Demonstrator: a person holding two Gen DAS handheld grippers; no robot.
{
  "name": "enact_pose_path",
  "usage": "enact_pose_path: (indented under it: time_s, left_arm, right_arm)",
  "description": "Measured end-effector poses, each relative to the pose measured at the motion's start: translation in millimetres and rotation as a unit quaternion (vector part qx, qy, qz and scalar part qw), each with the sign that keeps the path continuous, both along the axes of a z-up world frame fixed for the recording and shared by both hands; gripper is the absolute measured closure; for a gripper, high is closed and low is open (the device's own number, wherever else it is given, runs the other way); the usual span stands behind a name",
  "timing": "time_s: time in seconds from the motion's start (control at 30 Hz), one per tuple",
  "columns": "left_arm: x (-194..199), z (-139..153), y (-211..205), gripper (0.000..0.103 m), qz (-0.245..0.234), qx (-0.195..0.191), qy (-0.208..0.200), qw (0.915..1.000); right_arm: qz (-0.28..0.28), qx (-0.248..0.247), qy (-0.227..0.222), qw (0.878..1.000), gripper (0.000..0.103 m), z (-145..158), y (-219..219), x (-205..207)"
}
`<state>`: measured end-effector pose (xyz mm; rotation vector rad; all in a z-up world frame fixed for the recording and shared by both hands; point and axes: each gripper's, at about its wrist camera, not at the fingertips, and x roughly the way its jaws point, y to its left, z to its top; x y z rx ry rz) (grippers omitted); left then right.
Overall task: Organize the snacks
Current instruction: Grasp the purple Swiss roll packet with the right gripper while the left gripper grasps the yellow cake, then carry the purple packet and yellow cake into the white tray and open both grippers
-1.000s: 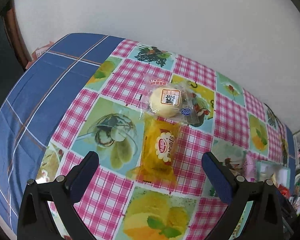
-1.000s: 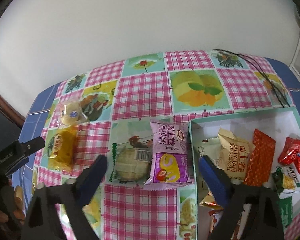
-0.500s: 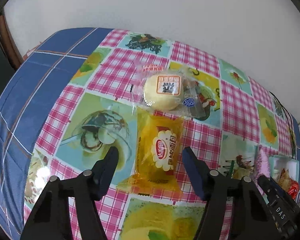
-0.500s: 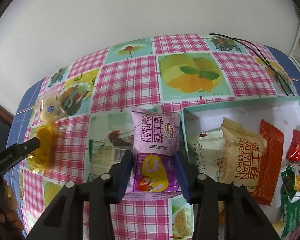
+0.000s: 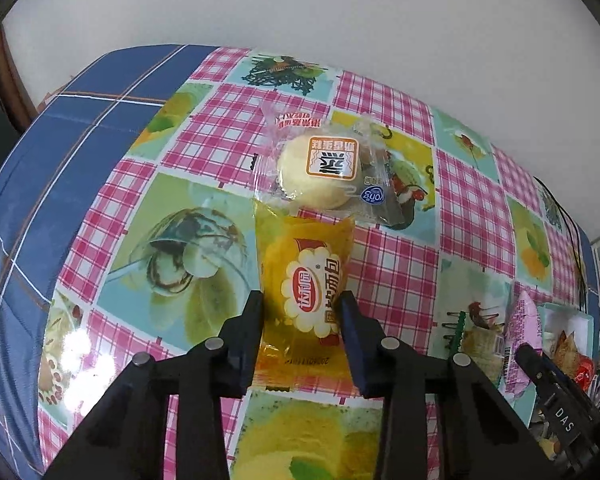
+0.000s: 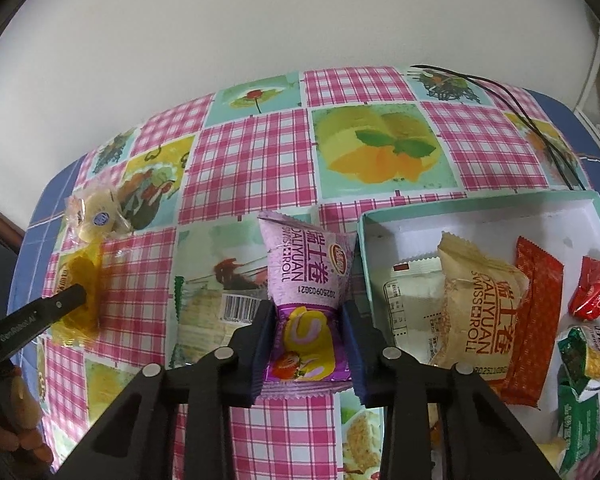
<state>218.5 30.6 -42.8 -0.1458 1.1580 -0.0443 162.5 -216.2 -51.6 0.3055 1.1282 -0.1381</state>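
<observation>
Worktop [image 6: 256, 160] w/ pink-check cloth. Snack box [image 6: 480, 216] at 3 o'clock, right wrist view, several packs inside. L gripper [image 5: 302, 306]: fingers just closed in, pinching yellow bun pack [image 5: 304, 276]; clear-wrapped cake [image 5: 320, 172] touching it at 12 o'clock. R gripper [image 6: 310, 312]: fingers clamped tight on purple swiss roll pack [image 6: 308, 280], just beside box at 9 o'clock.

Each camera rides close above its own gripper, looking steeply down the fingers at the tablecloth [image 5: 236, 148]. Both views share the yellow packet [image 5: 304, 280]: at centre in the left view, at far left in the right.
</observation>
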Motion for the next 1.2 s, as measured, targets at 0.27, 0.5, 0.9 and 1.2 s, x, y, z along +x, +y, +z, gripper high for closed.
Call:
enact_pose_path:
  time_s: [0.27, 0.5, 0.9, 1.2]
  left_arm:
    - [-5, 30, 0, 0.064, 0.003, -0.006, -0.028, 0.9996]
    - [-13, 53, -12, 0.064, -0.006, -0.001, -0.043, 0.9991]
    - [-33, 86, -34, 0.064, -0.014, -0.007, -0.060, 0.9981]
    - [-50, 99, -63, 0.064, -0.032, -0.005, -0.068, 0.9971]
  right_arm:
    - [-0.002, 0.002, -0.011, 1.000, 0.069, 16, -2, -3]
    - [-0.003, -0.002, -0.021, 1.000, 0.069, 39, -1, -9]
    - [-0.012, 0.020, -0.028, 0.999, 0.069, 61, 1, -27]
    - [-0.010, 0.013, -0.035, 0.999, 0.069, 74, -7, -38]
